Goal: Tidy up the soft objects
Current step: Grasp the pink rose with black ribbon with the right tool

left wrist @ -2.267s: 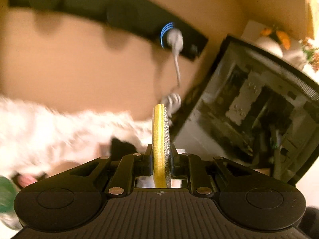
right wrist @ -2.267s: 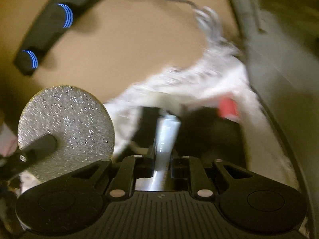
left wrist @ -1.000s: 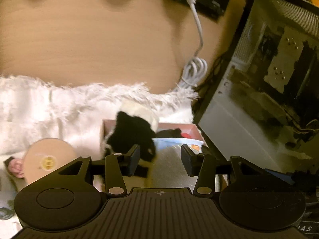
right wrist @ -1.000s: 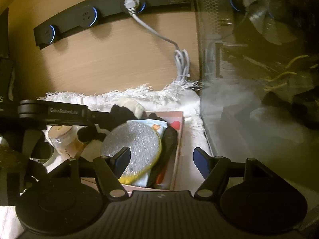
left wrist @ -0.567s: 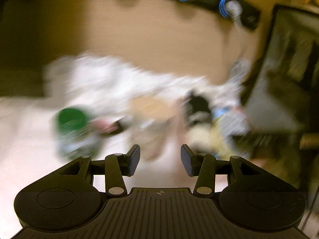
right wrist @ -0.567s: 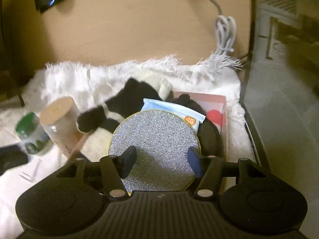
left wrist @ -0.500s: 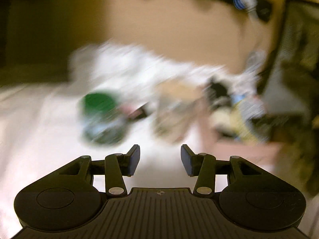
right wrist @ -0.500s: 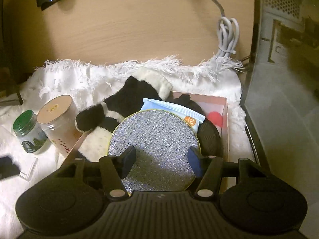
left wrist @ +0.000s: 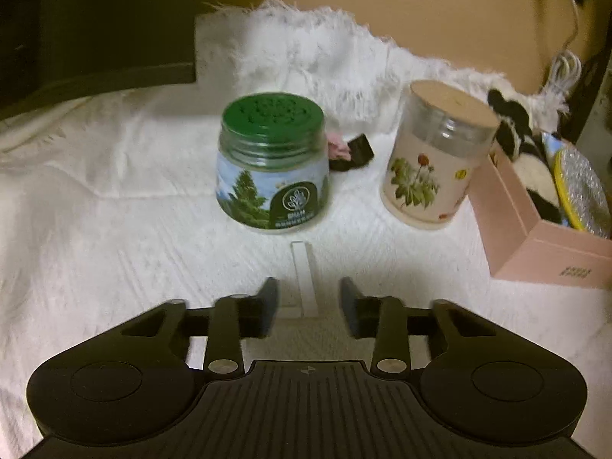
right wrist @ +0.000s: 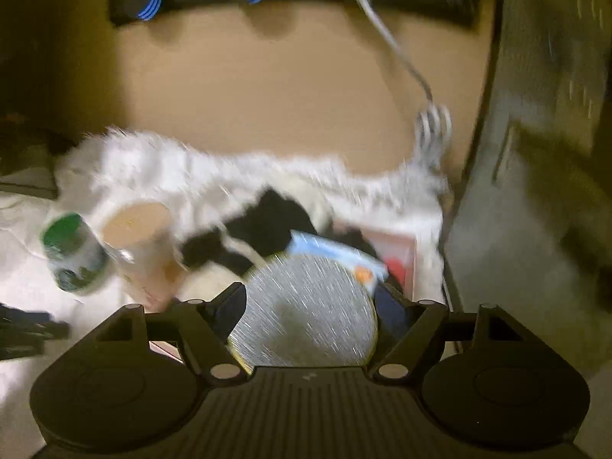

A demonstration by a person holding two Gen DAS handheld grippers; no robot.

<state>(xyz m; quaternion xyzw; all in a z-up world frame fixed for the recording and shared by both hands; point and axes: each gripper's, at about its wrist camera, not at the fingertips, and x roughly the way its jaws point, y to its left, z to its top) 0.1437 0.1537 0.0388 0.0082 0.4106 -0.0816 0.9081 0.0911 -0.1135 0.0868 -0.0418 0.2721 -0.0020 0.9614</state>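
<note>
Covering the tabletop, your white fluffy blanket [left wrist: 95, 229] carries the pink box [left wrist: 535, 244], where the black-and-white plush toy [left wrist: 531, 153] and silver scouring pad [left wrist: 585, 191] sit. Your left hand-held gripper [left wrist: 308, 302], jaws just narrowing, straddles a clear plastic strip [left wrist: 304, 279] without touching; your right hand-held gripper [right wrist: 310, 302], just widening, hovers spread over the pad.

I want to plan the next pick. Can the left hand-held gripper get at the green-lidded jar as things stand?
Probably yes. The green-lidded jar stands upright straight ahead of the left hand-held gripper, with only a small clear strip lying flat between them; its jaws look narrower than the jar.
</note>
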